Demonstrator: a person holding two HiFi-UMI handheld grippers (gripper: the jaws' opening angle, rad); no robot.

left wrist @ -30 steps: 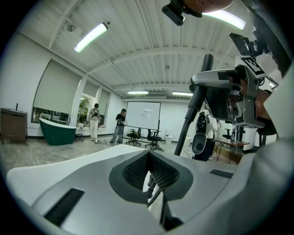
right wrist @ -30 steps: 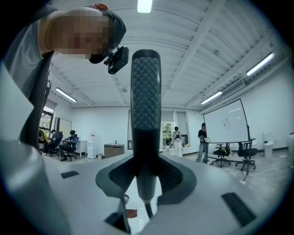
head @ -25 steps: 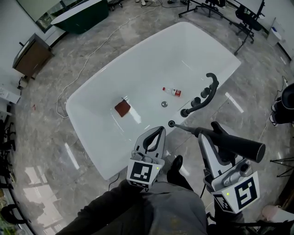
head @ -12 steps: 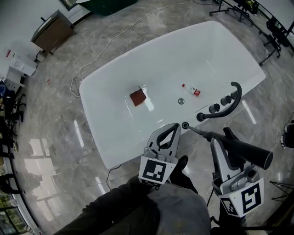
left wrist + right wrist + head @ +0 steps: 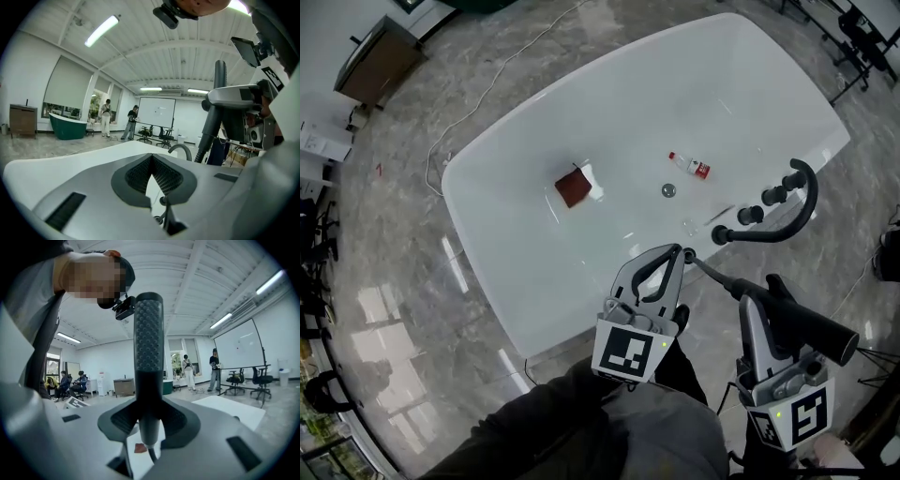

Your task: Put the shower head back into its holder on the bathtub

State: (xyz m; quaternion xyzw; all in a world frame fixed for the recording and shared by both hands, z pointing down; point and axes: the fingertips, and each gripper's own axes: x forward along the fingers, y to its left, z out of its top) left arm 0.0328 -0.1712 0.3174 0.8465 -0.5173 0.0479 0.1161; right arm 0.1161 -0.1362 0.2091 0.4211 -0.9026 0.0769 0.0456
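The black shower head lies crosswise in my right gripper, which is shut on its handle. Its hose runs down to the small round holder on the white bathtub's near rim. My left gripper is shut with nothing in it, its tips just left of the holder. In the left gripper view the mesh pads meet, and the shower head stands at the right.
A black curved faucet with two knobs stands on the rim right of the holder. In the tub lie a small bottle, a brown square and the drain. A cable trails over the marble floor.
My left gripper's tips have come closer to the holder on the rim. The right gripper keeps its hold on the shower head. The head view has shifted over the tub.
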